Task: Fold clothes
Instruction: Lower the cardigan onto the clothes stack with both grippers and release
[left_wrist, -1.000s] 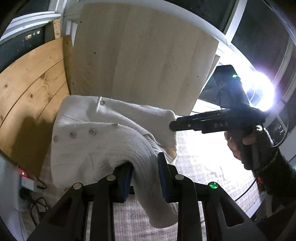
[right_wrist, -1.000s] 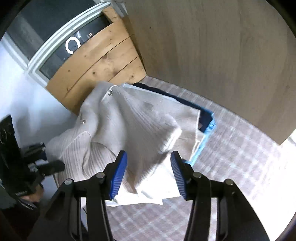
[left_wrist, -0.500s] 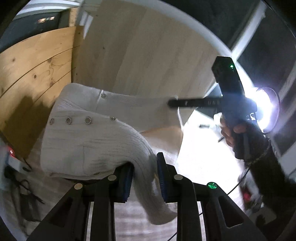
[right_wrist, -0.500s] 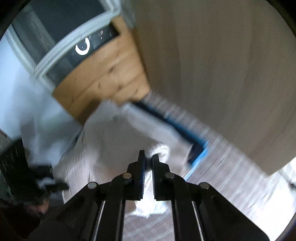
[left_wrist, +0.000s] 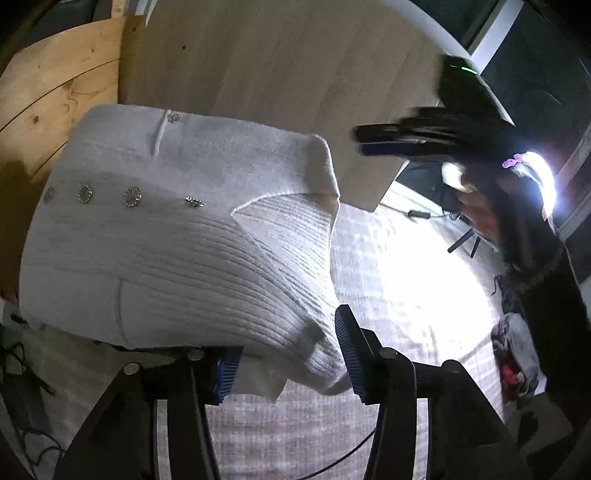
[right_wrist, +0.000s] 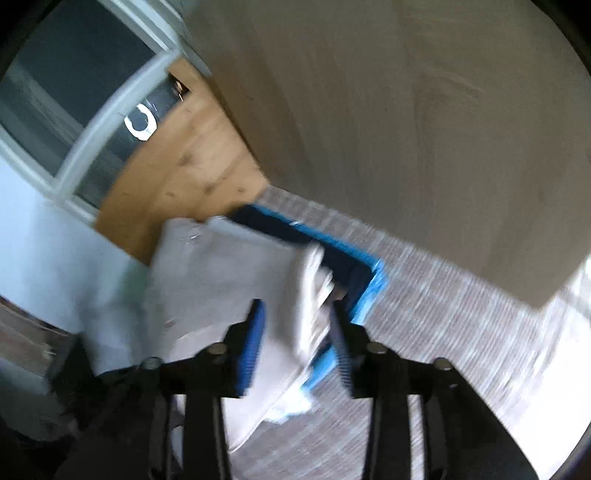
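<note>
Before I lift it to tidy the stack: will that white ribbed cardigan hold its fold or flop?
The cardigan likely flops: its sleeve end droops between the left gripper jaws. The thick ribbed knit looks grippy, probably not slippery. Its metal buttons could snag.

Left gripper (left_wrist: 291, 360) angles downward, its blue-padded jaws opening with white knit fabric lying between them. Right gripper (right_wrist: 297, 343) also angles downward, jaws opening around a white fabric fold.
</note>
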